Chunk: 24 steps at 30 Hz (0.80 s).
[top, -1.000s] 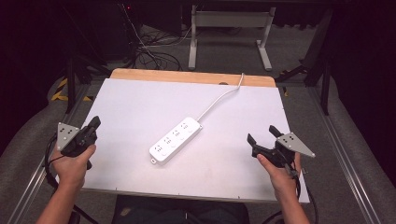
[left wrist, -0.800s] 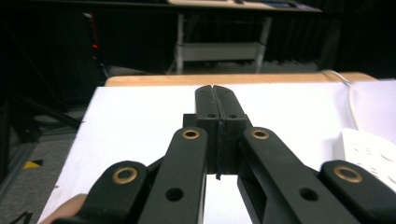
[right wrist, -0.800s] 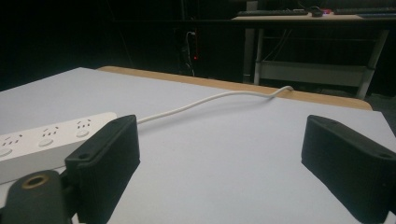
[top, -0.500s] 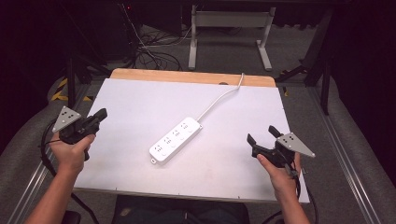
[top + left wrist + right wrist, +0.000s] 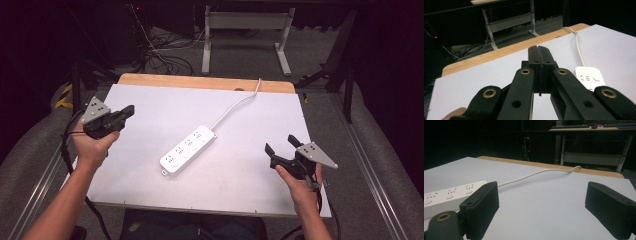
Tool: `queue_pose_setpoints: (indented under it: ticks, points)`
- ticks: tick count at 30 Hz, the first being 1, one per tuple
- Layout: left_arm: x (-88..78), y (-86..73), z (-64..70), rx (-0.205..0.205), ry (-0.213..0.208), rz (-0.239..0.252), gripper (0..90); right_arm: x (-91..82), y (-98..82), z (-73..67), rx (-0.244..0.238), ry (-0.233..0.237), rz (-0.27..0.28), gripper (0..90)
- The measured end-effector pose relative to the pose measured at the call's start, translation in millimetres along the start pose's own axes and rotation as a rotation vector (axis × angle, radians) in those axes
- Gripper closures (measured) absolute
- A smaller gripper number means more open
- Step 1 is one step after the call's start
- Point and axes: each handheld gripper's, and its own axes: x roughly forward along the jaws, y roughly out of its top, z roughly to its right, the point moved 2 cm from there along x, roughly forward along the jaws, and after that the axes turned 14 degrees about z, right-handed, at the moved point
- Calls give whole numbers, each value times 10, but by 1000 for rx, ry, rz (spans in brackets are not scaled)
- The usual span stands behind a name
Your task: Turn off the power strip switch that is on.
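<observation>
Power strip flat near the middle of the tabletop, a little toward the left half, touched by nothing. Long axis diagonal: one end toward the near-left corner, the other toward the far-right corner. Sockets facing up. White cord leaving the far end, running toward the far edge and dropping over the bare wooden strip there.

Left gripper held above the left edge, about halfway along it, well apart from the strip. Left hand wrapped around the body from below, forearm coming up from the near-left corner. Jaws pressed together with nothing between them, pointing toward the right edge and slightly away; in the left gripper view, closed tips level over the white surface, with the end of the strip beyond and to their right.

Right gripper low over the near-right part of the tabletop, well apart from the strip. Right hand gripping from behind, forearm rising from the near edge. Jaws spread wide and empty, aimed toward the far-left; in the right gripper view, the strip just past the left jaw and the cord crossing between both.

Beyond the far edge, dark floor with loose cables and a metal table frame.
</observation>
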Motion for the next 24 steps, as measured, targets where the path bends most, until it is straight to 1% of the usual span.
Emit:
queue_pose_setpoints:
  ticks: [1, 3, 4, 5, 6, 7, 8, 9, 10, 11, 12, 13, 14, 15, 16, 19, 20, 22, 24]
  points:
    - [43, 14, 34, 8, -16, -12, 900, 0, 1, 2, 1, 0, 0, 127]
    - [144, 35, 114, 25, -63, -37, 900, 3, 0, 3, 1, 1, 0, 127]
    - [247, 53, 207, 64, -93, -60, 897, 5, 0, 0, 3, 2, 0, 128]
    - [247, 53, 207, 64, -93, -60, 896, 5, 0, 0, 3, 2, 0, 128]
    - [313, 68, 258, 71, -113, -70, 898, 8, 1, -2, 3, 2, 1, 128]
    - [353, 75, 292, 72, -121, -78, 899, 8, 1, -3, 4, 1, 1, 128]
    - [405, 86, 327, 85, -132, -94, 899, 8, 1, -3, 4, 1, 1, 128]
    - [508, 102, 398, 104, -157, -126, 900, 8, 1, -2, 5, 2, 0, 128]
    - [508, 102, 398, 104, -157, -126, 900, 9, 1, -2, 4, 3, 1, 130]
    - [611, 102, 481, 119, -179, -158, 900, 10, 1, -3, 5, 5, 1, 132]
    - [611, 102, 481, 119, -179, -158, 900, 10, 1, -3, 5, 5, 1, 132]
    - [719, 78, 571, 124, -210, -194, 900, 14, -1, -5, 1, 8, -3, 133]
    - [773, 59, 621, 123, -234, -218, 900, 15, -1, -7, 0, 10, -2, 134]
    - [833, 36, 666, 135, -260, -241, 900, 17, -1, -11, 1, 12, -2, 134]
    - [833, 36, 666, 135, -260, -241, 900, 19, 0, -13, 0, 14, 0, 134]
    - [1023, -60, 809, 156, -300, -313, 900, 23, 0, -13, -1, 14, -2, 132]
    - [1090, -96, 846, 172, -311, -344, 900, 23, 0, -13, -1, 14, -2, 132]
    - [1224, -177, 920, 191, -320, -404, 900, 24, 0, -12, 1, 14, -1, 130]
    - [1333, -259, 989, 198, -332, -442, 900, 24, 4, -10, 0, 15, 0, 129]
